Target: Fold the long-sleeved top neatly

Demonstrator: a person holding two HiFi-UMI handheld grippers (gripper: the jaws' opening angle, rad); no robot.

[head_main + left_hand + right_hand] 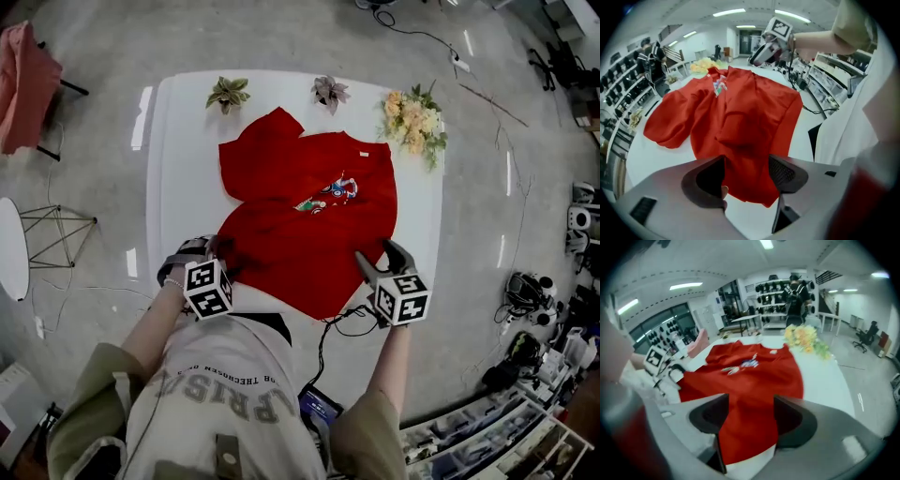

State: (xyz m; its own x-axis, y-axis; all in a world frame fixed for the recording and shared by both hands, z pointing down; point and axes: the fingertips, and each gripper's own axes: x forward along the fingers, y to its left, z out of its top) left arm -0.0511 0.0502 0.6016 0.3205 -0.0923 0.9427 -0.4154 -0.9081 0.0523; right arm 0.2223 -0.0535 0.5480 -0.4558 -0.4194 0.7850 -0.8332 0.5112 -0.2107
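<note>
A red long-sleeved top (309, 225) lies on the white table (178, 169), one sleeve folded across its upper left, a small printed patch at its chest. My left gripper (208, 251) hangs over the top's near left corner, pointing steeply down. In the left gripper view its jaws (746, 176) stand open, with the red cloth (740, 108) showing in the gap below them. My right gripper (382, 261) is at the top's near right edge. In the right gripper view it (746, 416) is open above the hem of the top (750, 376), holding nothing.
Two small potted plants (228, 93) (329, 92) and a flower bouquet (412, 120) stand along the table's far edge. A black cable (342, 323) lies by the near edge. A pink cloth (23, 84) hangs over a stand on the floor at left.
</note>
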